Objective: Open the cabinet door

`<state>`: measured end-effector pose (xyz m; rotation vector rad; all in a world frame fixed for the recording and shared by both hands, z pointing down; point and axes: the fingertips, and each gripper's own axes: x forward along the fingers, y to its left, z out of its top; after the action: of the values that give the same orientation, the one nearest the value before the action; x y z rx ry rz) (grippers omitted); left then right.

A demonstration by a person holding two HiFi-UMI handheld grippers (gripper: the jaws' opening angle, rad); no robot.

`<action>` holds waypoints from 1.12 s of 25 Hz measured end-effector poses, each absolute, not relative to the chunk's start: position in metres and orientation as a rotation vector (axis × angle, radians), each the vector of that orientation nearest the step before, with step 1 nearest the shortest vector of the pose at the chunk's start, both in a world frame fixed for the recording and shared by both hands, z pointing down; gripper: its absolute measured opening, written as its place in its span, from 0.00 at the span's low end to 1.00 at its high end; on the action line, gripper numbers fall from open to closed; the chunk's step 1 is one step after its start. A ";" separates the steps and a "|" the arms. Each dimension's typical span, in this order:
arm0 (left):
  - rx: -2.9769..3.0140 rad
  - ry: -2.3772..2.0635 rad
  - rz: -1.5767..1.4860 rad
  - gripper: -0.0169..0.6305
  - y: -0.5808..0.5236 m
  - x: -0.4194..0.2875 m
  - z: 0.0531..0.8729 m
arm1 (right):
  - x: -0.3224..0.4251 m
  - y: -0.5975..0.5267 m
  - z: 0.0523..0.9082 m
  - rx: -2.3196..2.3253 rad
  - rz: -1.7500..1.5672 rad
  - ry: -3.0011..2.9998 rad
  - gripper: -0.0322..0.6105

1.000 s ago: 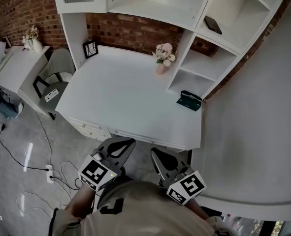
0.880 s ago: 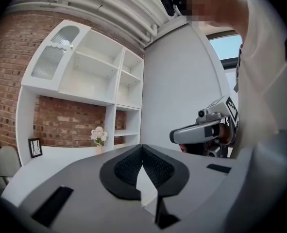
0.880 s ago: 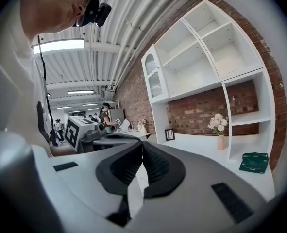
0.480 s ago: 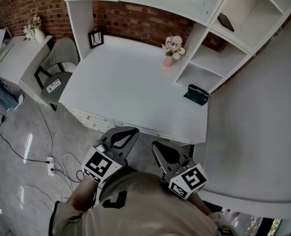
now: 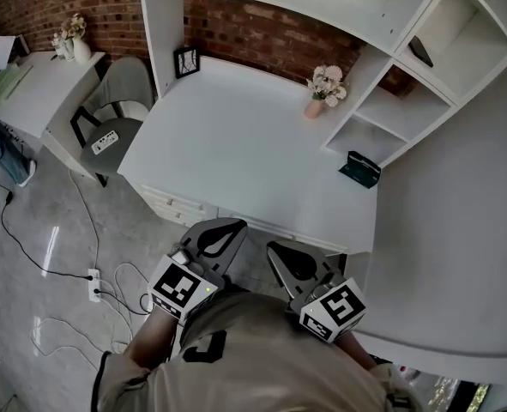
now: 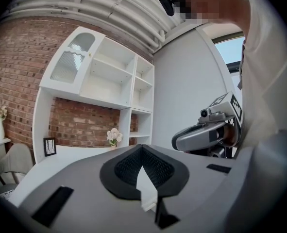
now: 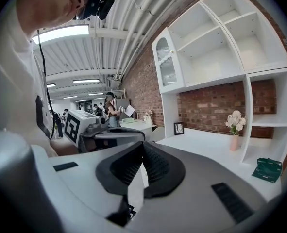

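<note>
Left tongs [image 6: 142, 148] and right tongs [image 7: 143, 144] are pressed together, empty, off the white tabletop's [image 5: 236, 153] front edge. Spread one before reaching the white glass-paned cabinet door [image 6: 73, 59].

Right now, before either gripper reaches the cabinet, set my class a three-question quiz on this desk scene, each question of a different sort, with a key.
1. True or false: the cabinet door is already open.
2. What is between the jaws of the left gripper? A nothing; B a cloth; C a pen.
3. Which stands nearer the green box: the flower vase or the picture frame?

Key: 1 false; 2 A; 3 the flower vase.
</note>
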<state>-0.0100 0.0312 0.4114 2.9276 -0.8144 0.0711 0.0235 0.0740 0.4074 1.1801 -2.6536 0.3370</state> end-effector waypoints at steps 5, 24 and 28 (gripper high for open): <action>2.906 -0.817 0.034 0.05 0.025 -0.042 0.414 | -0.010 0.066 0.407 1.070 0.479 -2.757 0.09; 2.816 -0.878 0.055 0.05 0.000 -0.071 0.429 | -0.027 0.022 0.435 1.066 0.703 -2.710 0.09; 2.829 -0.876 0.096 0.05 -0.008 -0.065 0.431 | -0.024 0.017 0.435 1.051 0.688 -2.726 0.09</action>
<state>-0.0649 -0.0075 0.4312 2.8289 -0.8757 0.0956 -0.0242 0.0166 0.4354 1.0506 -2.7264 0.6880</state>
